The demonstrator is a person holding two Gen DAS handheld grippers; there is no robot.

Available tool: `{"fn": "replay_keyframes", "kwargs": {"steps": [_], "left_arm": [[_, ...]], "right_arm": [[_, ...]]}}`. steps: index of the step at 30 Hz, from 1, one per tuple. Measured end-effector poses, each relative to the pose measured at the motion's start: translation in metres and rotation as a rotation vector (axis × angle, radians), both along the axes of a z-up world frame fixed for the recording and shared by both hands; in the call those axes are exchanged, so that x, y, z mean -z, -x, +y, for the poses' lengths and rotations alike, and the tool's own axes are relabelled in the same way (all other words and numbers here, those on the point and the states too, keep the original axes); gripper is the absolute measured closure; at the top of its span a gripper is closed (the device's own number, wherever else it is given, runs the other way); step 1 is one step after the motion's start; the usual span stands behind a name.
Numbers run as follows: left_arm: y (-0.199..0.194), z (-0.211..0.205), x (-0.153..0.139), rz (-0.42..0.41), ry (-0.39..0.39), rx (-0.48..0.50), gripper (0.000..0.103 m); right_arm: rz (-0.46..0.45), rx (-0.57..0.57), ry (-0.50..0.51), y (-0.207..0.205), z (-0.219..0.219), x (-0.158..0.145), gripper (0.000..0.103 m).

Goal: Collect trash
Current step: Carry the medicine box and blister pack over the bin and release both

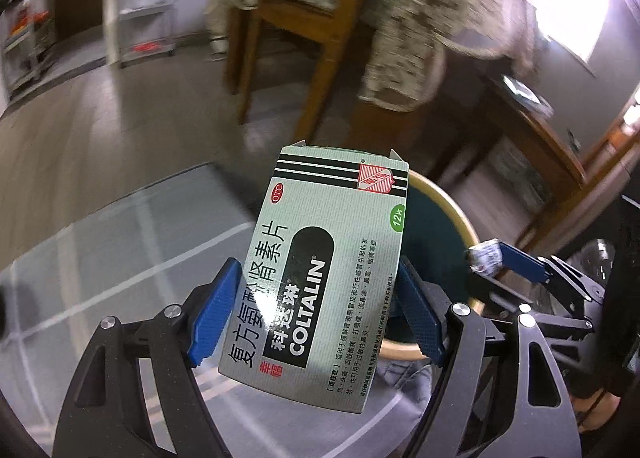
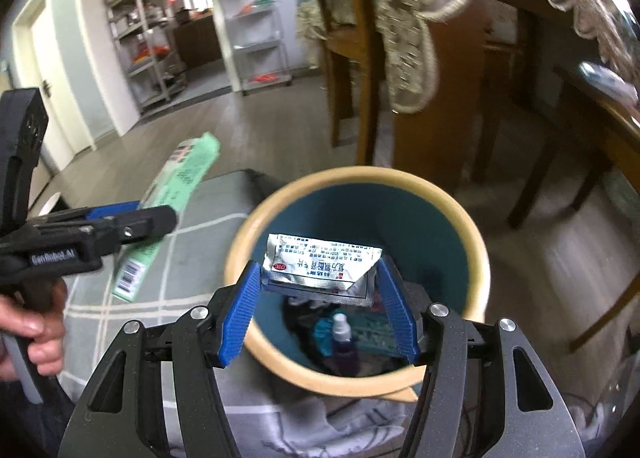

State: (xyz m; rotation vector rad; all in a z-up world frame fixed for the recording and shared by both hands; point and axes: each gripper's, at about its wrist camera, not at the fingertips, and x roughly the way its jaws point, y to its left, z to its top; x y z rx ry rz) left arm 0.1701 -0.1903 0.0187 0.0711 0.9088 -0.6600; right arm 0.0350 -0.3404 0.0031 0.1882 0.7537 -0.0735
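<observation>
The round bin [image 2: 476, 254], teal inside with a tan rim, holds a small spray bottle [image 2: 343, 328] and wrappers, while above it the right gripper [image 2: 318, 308] clamps a foil blister pack [image 2: 320, 264] and the left gripper [image 1: 316, 312] clamps a green box [image 1: 320, 270] reading COLTALIN, OTC.
</observation>
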Motion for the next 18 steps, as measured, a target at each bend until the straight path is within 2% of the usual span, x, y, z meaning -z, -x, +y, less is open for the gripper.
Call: {"fn": "replay_keyframes", "kwargs": {"steps": [4,8,14,18], "left_arm": [[0.0,-0.037,0.009,-0.017,-0.038,0.069,0.027],[-0.006,-0.057,0.017,-0.007,-0.052,0.094,0.027],[-0.015,-0.069,0.026,0.012,-0.051,0.112,0.027],[-0.025,-0.075,0.034,0.056,-0.029,0.118,0.026]], "right_arm": [[0.023,0.042,-0.019,0.003,-0.016,0.009,0.042],[0.042,0.079,-0.037,0.003,-0.029,0.014,0.042],[0.059,0.103,-0.044,0.004,-0.038,0.016,0.042],[0.073,0.104,-0.038,0.002,-0.038,0.018,0.042]]}}
